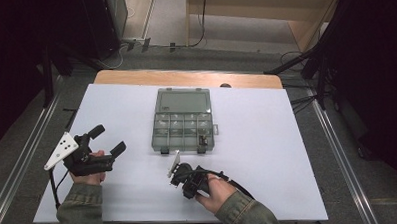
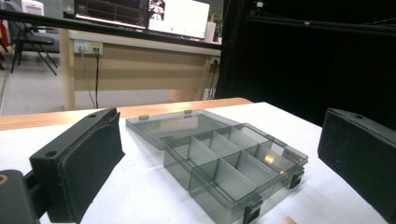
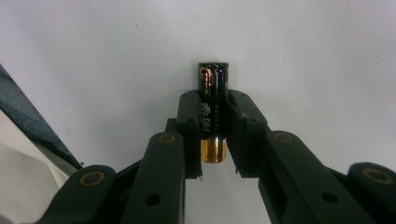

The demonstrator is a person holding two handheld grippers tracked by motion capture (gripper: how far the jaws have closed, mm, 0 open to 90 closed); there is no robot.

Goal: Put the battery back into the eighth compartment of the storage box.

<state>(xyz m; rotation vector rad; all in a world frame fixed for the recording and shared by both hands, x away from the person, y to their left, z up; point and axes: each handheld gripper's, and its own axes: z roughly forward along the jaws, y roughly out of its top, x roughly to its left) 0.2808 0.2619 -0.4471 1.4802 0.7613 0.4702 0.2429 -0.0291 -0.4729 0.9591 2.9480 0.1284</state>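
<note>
Right gripper (image 3: 214, 135) is clamped on a black-and-gold cylindrical battery (image 3: 213, 100), centre frame. The grip looks narrow, so it could easily pivot or slip out mid-lift.

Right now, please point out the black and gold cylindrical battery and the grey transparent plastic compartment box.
black and gold cylindrical battery (image 3: 212, 100), right gripper view, middle of its black body.
grey transparent plastic compartment box (image 1: 183, 103), high view, its open lid.

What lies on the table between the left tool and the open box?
Nothing: the high view shows bare white table between the left tool and the box.
</note>
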